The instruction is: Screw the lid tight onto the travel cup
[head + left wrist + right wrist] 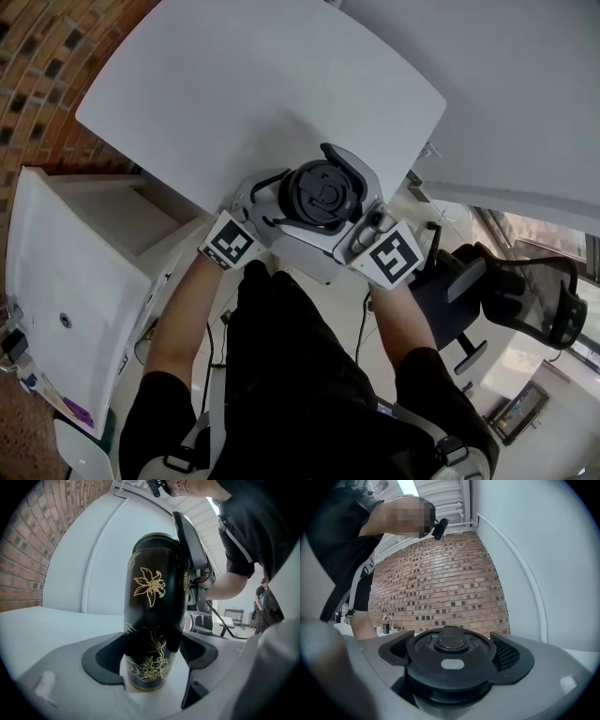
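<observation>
A: Left side first, quick.
B: Brick wall point(37, 56) top left, white cabinet point(56, 272) under it. White table point(234, 84) fills the top middle.
A: Left gripper?
B: Left gripper point(151, 656) comes in from the left, low on the cup point(152, 588). Jaws spread wide, dark pads point(103, 660) against both sides of the cup's lower body. It has the cup clamped.
A: Cup itself?
B: Black, gold flower print, upright. It stands at the table's near edge, between the two grippers, right in front of the person. Base sits on a white surface, looks like the table top.
A: Lid?
B: Lid point(322, 192) is on top of the cup. Black, round, a tab in the middle. Can't tell how far it's screwed down.
A: Right gripper?
B: Right gripper point(451, 657) comes in from the right, higher up, at lid level. Jaws wide too. The lid fills the gap, with a pad touching its rim on each side. It's gripping the lid, nothing else.
A: Head view?
B: Both grippers wrap the cup. Marker cubes point(230, 242) point toward the person, a bare forearm point(178, 328) behind each.
A: Far right?
B: Black chair point(525, 291) off the table's right side, well apart from the cup.
</observation>
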Tool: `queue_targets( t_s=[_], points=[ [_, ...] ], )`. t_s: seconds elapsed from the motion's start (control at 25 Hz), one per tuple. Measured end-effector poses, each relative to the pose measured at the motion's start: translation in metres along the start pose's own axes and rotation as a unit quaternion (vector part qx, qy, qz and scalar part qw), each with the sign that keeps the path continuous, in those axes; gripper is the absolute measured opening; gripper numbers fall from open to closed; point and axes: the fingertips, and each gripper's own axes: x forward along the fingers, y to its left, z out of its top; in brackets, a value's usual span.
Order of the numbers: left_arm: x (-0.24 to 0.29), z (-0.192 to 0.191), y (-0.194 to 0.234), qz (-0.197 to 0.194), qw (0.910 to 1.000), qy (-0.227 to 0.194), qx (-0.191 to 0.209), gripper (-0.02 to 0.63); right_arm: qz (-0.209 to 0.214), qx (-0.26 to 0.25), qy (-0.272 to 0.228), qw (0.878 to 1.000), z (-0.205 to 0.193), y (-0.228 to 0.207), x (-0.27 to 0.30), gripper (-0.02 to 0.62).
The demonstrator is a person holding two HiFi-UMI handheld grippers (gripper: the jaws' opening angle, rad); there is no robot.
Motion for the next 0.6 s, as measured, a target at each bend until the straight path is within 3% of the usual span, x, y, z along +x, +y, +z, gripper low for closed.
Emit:
queue_targets(
  t_s=[0.24, 0.4, 0.6],
  points=[
    [0.001, 0.001, -0.001, -0.012, 0.9999, 0.001, -0.002, 0.370, 0.002, -0.015, -0.022, 1.000, 0.008, 0.001, 0.006, 0.502],
    [-0.001, 0.001, 0.000, -0.011, 0.9999, 0.001, -0.003, 0.370, 0.022, -0.045, 0.003, 0.999, -0.001, 0.014, 0.015, 0.502],
    [0.000, 0.000, 0.000, -0.011, 0.9999, 0.002, -0.004, 0.371, 0.025, -0.036, 0.017, 0.999, -0.011, 0.015, 0.013, 0.502]
  ],
)
